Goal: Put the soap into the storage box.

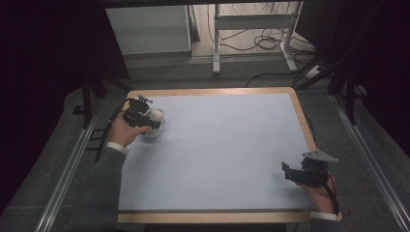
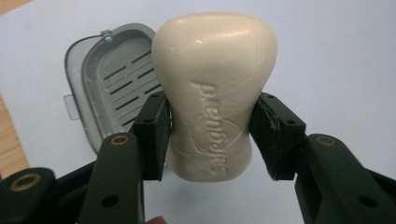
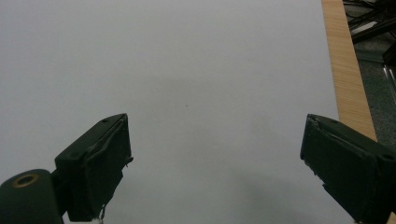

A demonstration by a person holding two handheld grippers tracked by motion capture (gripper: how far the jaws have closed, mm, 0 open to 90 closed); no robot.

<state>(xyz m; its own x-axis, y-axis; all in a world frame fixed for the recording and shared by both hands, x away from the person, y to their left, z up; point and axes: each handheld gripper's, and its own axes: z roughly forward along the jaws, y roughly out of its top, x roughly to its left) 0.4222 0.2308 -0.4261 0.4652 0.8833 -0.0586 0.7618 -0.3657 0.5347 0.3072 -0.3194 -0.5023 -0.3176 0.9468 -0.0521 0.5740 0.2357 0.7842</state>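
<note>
Over at the far left corner of the table [image 1: 217, 145], the left gripper [image 2: 210, 133] is clenched on a cream bar of soap [image 2: 215, 88], both black pads pressed into its narrow waist, one on each side, the bar standing tall between them with its wider end up in the left gripper view and raised lettering running along its face. Just behind the soap in that view lies a grey soap dish [image 2: 109, 88], open and slotted along its floor, resting flat on the pale blue surface with a small tab at its edge; the bar hides the dish's right side, and whether soap and dish touch cannot be told. From the high view, the left gripper [image 1: 140, 117] sits in the person's left hand [image 1: 126, 131], with the pale soap [image 1: 155, 116] showing beside it, near the wooden border. Well apart, at the near right corner, the right gripper [image 1: 288, 172] rests in the right hand [image 1: 319, 193] with its jaws spread wide and nothing between them, the bare blue surface ahead of the right gripper [image 3: 215, 158] and the table's wooden edge [image 3: 348, 79] running along the right.
</note>
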